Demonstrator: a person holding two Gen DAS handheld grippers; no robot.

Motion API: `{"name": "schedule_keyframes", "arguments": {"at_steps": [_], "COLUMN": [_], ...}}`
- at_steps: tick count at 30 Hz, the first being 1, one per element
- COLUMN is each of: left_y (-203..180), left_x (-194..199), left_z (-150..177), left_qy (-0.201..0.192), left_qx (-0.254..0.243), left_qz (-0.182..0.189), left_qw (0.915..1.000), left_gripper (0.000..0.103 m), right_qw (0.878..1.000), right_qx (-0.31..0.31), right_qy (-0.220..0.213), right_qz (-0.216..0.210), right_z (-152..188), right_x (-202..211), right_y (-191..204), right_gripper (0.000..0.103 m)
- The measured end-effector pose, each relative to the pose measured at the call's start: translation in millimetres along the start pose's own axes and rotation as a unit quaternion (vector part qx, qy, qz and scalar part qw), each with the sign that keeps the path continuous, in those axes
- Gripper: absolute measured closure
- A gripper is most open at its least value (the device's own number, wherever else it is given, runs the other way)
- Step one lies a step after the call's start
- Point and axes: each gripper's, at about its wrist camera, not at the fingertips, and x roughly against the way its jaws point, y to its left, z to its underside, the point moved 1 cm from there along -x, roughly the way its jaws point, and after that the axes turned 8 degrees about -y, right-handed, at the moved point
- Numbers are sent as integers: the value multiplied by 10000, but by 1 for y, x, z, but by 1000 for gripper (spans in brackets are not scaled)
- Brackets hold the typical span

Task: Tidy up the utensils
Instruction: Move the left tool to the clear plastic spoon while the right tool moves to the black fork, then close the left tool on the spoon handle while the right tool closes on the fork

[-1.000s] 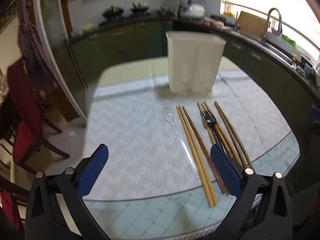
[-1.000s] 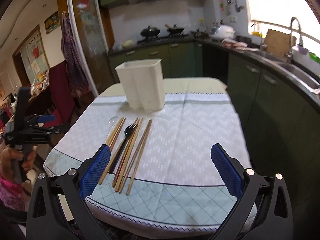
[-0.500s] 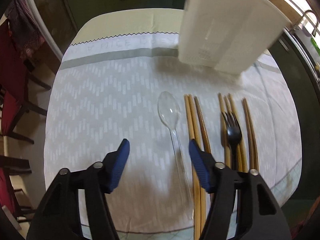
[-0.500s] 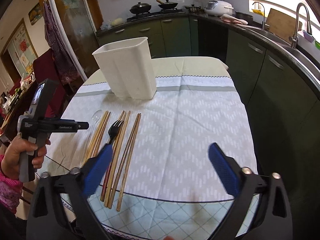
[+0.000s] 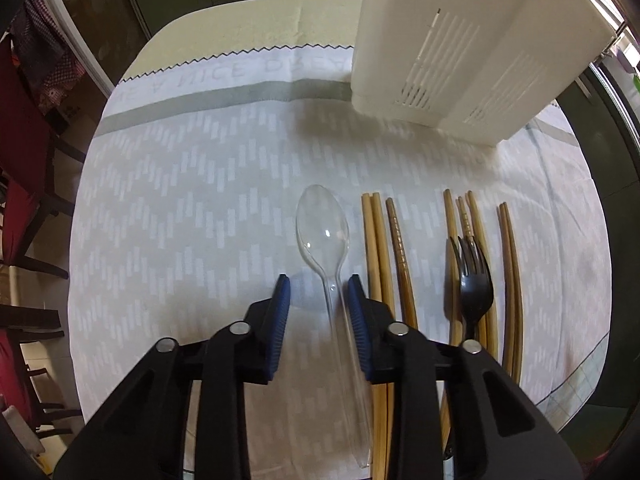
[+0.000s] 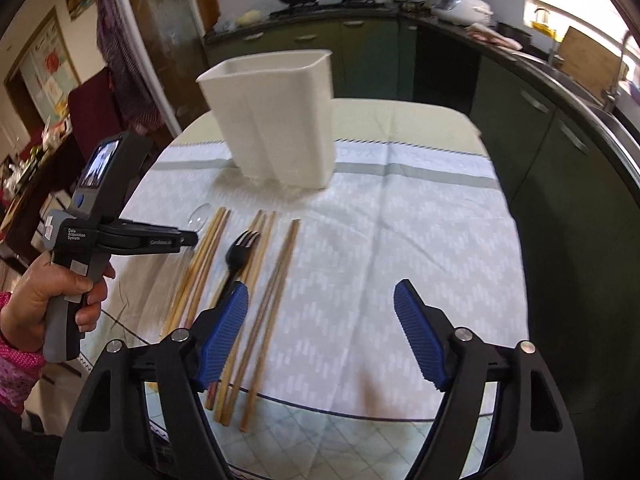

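While the left gripper [image 5: 316, 292] straddles the stem of the clear plastic spoon [image 5: 326, 240], its blue pads are narrowed but not yet pinching; a gap shows on the left side and the right pad sits almost against the handle. That spoon lies on the tablecloth [image 5: 180, 200] at about 12 o'clock from the fingers, bowl pointing away toward the white utensil holder [image 5: 460, 60] at 1 o'clock. Just right of it, at 2 o'clock, lie the wooden chopsticks [image 5: 380, 248], and further right the black fork [image 5: 474, 280] rests on more chopsticks. The right gripper [image 6: 320, 320] hangs wide apart and empty above the cloth, its left pad over the fork handle.

Risk, as I judge it: the handle is thin, slick and flat on the cloth, so the pads may close over it and skid off, or pinch fabric. With the right pad so near the chopsticks, closing could nudge or catch one too
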Motion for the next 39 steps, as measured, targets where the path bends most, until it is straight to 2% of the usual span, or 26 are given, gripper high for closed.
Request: {"name": "schedule_keyframes", "arguments": {"at_steps": [4, 5, 10, 14, 21, 28, 32, 39], "left_y": [-1, 0, 20, 32, 52, 51, 45, 49], "left_x": [-5, -7, -8, -8, -12, -11, -3, -9], "left_z": [-5, -8, -16, -18, -20, -17, -8, -12], "left_qy": [3, 8, -31, -40, -118, -183, -209, -234], "left_qx": [-37, -35, -188, -348, -463, -549, -568, -612], "left_qz": [-56, -44, -119, -189, -178, -194, -168, -158], "left_qw": [10000, 10000, 9997, 9992, 9987, 9981, 9980, 9977], "left_gripper": [92, 93, 93, 93, 93, 93, 93, 93], "right_qw": [9994, 9989, 9948, 9894, 9818, 9787, 9777, 9758], "right_qx": [154, 206, 305, 265, 79, 157, 180, 154], "right_qy": [292, 428, 951, 1399, 1840, 2041, 2091, 2179], "right_qz": [-35, -55, -192, -279, -470, -178, -88, 44], "right_z": [-8, -9, -12, -15, -13, -17, -17, -21], "right_x": [-20, -28, -61, -93, -127, -144, -149, -166], "right_y": [18, 24, 47, 60, 78, 90, 94, 98], "right_gripper": [46, 50, 53, 62, 62, 63, 70, 70]}}
